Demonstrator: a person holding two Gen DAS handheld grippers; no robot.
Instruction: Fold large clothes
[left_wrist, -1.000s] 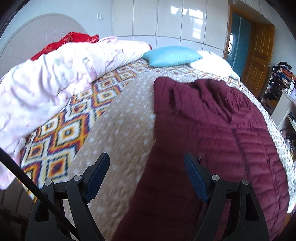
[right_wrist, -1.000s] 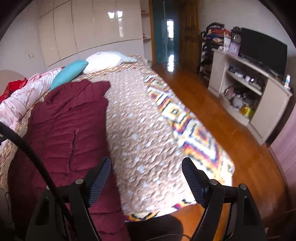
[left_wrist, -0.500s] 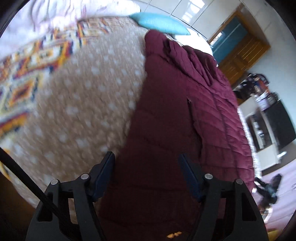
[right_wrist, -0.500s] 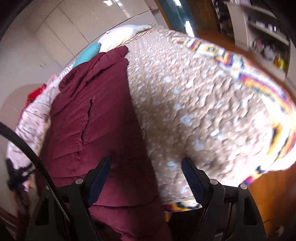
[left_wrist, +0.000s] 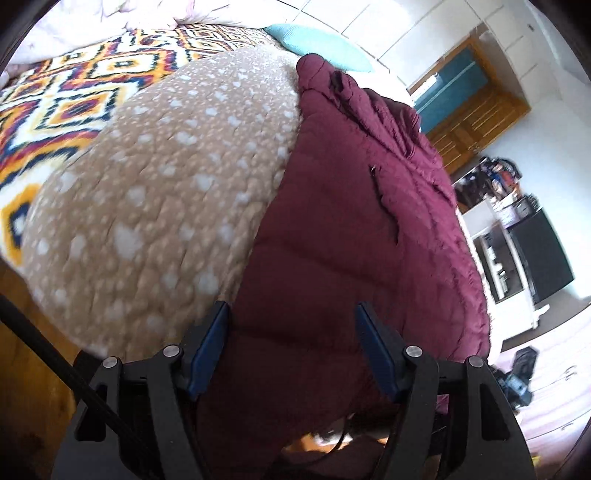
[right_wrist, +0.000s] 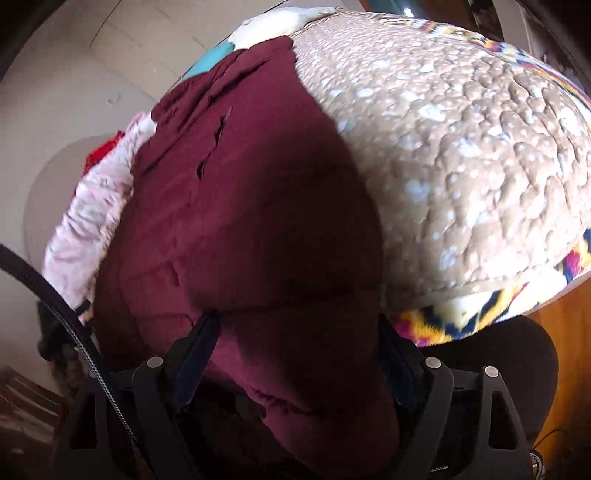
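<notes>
The big red coat (left_wrist: 343, 229) lies flat on the bed (left_wrist: 166, 192). Both your tongs, left (left_wrist: 291, 332) and right (right_wrist: 295, 343), hang open over the coat's near end. Next, I think, pinch that end.

Both wrist cameras look steeply down, close over the shared maroon coat (left_wrist: 332, 229) (right_wrist: 240, 221).

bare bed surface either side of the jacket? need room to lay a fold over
Beside the maroon jacket, the tan spotted blanket lies bare out to the diamond-pattern cover. On the other side, bare blanket runs to the bed's edge. Crowded: the pink quilt along the jacket's far side in the right view, and the teal pillow at the head.
</notes>
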